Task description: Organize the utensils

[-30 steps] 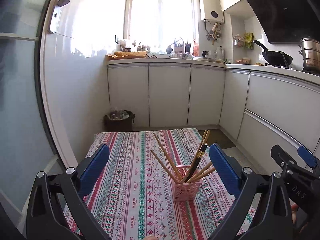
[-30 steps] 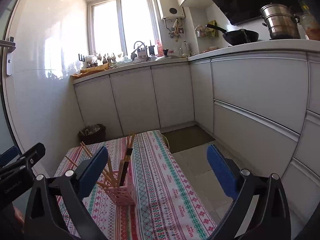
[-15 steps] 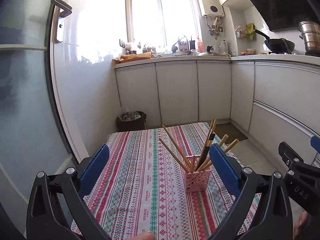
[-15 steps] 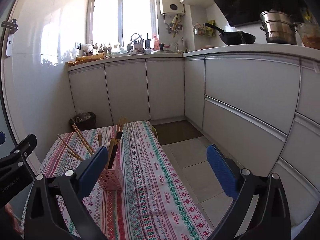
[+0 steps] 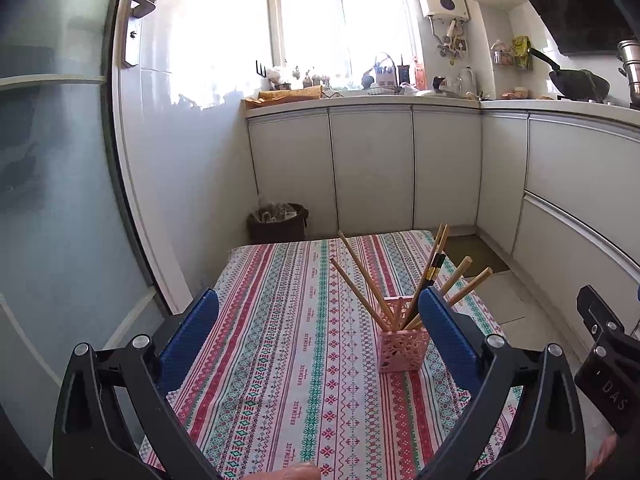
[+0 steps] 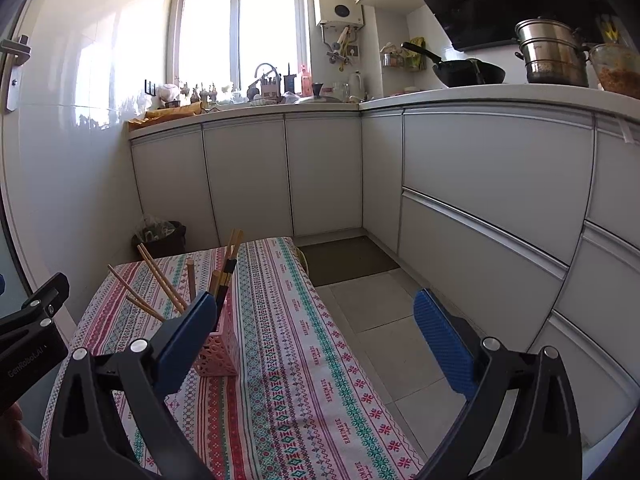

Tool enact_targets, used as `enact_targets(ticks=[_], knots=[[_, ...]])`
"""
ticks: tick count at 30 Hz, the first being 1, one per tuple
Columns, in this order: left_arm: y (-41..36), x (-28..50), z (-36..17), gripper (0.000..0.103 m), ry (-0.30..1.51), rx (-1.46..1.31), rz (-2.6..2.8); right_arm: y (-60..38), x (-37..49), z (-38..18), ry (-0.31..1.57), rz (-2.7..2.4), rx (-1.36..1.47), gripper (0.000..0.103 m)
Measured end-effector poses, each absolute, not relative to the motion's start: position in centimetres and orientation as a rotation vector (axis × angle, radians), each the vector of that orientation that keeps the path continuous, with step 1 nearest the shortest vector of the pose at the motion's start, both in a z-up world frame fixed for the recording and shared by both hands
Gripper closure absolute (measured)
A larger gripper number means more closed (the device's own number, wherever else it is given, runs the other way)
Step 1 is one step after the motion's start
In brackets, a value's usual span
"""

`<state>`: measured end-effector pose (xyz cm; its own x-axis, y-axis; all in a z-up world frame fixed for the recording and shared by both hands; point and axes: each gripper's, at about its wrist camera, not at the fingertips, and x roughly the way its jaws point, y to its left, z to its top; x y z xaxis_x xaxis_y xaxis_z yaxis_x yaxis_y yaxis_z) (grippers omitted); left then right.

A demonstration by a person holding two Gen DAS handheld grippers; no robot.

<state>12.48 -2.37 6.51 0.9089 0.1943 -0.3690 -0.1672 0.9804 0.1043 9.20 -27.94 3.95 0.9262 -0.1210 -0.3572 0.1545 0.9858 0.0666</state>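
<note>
A pink lattice holder [image 5: 402, 350] stands on the patterned tablecloth [image 5: 288, 340], right of centre. Several wooden chopsticks [image 5: 362, 284] and a dark pair lean out of it. My left gripper [image 5: 318, 322] is open and empty, held above the near part of the table; its right finger overlaps the holder in view. In the right wrist view the holder [image 6: 218, 354] shows at lower left, partly behind the left finger. My right gripper [image 6: 316, 324] is open and empty, over the table's right edge.
The small table [image 6: 312, 360] stands in a narrow kitchen. White cabinets [image 6: 480, 200] run along the back and right. A dark waste bin [image 5: 278, 222] sits on the floor beyond the table. A glass door [image 5: 60, 200] stands at the left.
Both grippers have pulled back and risen, so the holder now looks farther off. Both stay open and empty. The chopsticks stay in the holder.
</note>
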Motion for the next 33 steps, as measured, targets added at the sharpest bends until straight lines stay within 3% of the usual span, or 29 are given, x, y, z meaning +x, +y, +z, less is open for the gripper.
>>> enact_targets(ticks=[33], knots=[[-2.70, 12.55, 6.49, 0.007, 0.396, 0.065, 0.182, -28.23, 9.20, 3.76, 0.385, -0.136, 0.112, 0.007]])
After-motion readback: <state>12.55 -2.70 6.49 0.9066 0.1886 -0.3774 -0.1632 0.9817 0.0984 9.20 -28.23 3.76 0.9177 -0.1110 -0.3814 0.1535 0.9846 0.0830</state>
